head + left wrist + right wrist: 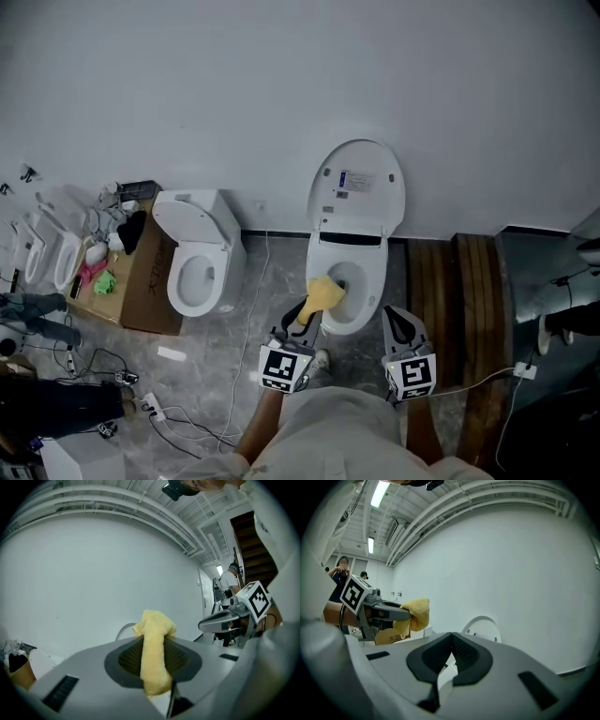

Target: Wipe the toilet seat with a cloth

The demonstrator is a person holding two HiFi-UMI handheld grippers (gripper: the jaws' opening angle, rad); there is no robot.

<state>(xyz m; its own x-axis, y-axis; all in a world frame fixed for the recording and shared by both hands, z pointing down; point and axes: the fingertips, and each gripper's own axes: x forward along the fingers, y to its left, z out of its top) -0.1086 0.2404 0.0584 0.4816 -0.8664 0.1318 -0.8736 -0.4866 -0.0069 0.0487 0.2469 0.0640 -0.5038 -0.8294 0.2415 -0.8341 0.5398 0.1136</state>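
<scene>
A white toilet (367, 281) stands against the wall with its lid (357, 185) raised upright. My left gripper (309, 312) is shut on a yellow cloth (325, 293), held over the front left of the bowl rim. In the left gripper view the yellow cloth (153, 648) is pinched between the jaws and sticks up above them. My right gripper (400, 324) is shut with nothing in it, just off the bowl's front right. The right gripper view shows the left gripper (382, 612) with the yellow cloth (415, 612) and the lid (483, 625) behind.
A second white toilet (195, 253) stands to the left beside a cardboard box (152, 277) with clutter. Cables (131, 394) lie on the grey floor at lower left. A wooden platform (459, 309) runs along the right. People stand far back (230, 581).
</scene>
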